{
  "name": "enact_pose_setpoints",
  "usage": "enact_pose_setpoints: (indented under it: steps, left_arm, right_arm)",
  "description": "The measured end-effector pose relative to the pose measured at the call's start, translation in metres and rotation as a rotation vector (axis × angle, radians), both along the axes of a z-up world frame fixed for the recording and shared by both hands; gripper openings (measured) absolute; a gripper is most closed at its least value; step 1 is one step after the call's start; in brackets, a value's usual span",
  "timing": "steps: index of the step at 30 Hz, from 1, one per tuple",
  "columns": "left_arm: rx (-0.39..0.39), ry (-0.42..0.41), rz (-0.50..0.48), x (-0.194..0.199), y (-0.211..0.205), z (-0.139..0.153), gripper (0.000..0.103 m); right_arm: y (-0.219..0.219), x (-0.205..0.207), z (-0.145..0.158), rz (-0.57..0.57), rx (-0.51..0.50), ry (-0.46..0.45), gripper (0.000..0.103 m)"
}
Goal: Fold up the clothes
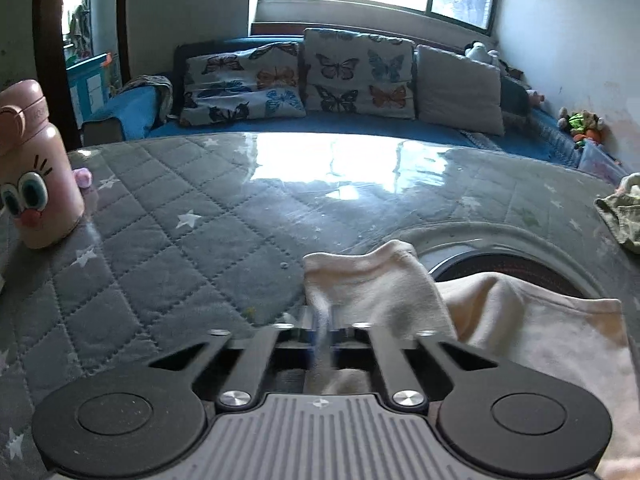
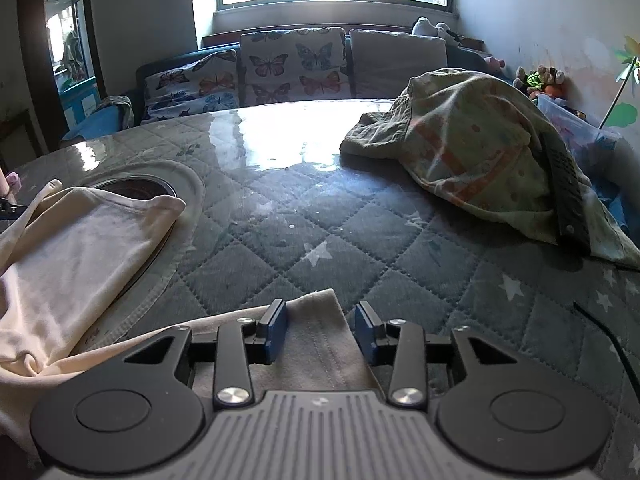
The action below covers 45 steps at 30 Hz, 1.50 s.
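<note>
A cream garment (image 1: 500,320) lies on the grey quilted table, partly over a round opening. My left gripper (image 1: 322,332) is shut on a fold of its edge, which sticks up past the fingers. In the right wrist view the same cream garment (image 2: 80,240) spreads at the left, and one corner of it lies flat under my right gripper (image 2: 320,328). The right gripper is open, its blue pads (image 2: 278,328) on either side of that corner, not touching it.
A pink bottle (image 1: 32,168) with a cartoon face stands at the table's left. A crumpled greenish patterned garment (image 2: 480,148) with a black remote (image 2: 564,192) on it lies at the right. A black cable (image 2: 612,332) runs at the right edge. A sofa with cushions is behind.
</note>
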<state>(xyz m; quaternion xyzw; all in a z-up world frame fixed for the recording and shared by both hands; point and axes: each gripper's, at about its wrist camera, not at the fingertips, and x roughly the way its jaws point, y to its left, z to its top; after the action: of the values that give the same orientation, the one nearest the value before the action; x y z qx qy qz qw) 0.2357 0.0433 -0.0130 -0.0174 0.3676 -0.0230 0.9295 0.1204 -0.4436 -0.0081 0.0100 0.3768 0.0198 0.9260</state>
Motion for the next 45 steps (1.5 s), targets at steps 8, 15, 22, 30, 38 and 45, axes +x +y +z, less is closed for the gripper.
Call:
enact_pose_setpoints:
  steps: [8, 15, 22, 30, 38, 45]
  left_arm:
    - [0.075, -0.098, 0.182, -0.032, 0.035, 0.022, 0.002]
    - [0.114, -0.107, 0.399, -0.075, 0.102, 0.033, 0.002]
    - [0.164, -0.048, 0.526, -0.119, 0.152, 0.018, 0.002]
    - [0.132, 0.005, 0.474, -0.152, 0.154, 0.012, 0.008]
    - [0.083, -0.075, 0.237, -0.196, 0.104, 0.042, 0.028]
    - [0.027, -0.117, -0.071, -0.223, 0.029, 0.057, 0.029]
  right_arm:
    - [0.001, 0.003, 0.000, 0.004, -0.016, -0.006, 0.045]
    - [0.003, 0.013, -0.001, 0.011, -0.034, -0.019, 0.046]
    - [0.006, 0.034, -0.002, 0.008, -0.074, -0.033, 0.046]
    - [0.009, 0.033, 0.016, 0.032, -0.101, -0.061, 0.045]
    - [0.038, -0.016, 0.047, 0.207, -0.026, -0.069, 0.045]
    - [0.093, -0.059, 0.059, 0.483, 0.012, -0.073, 0.045]
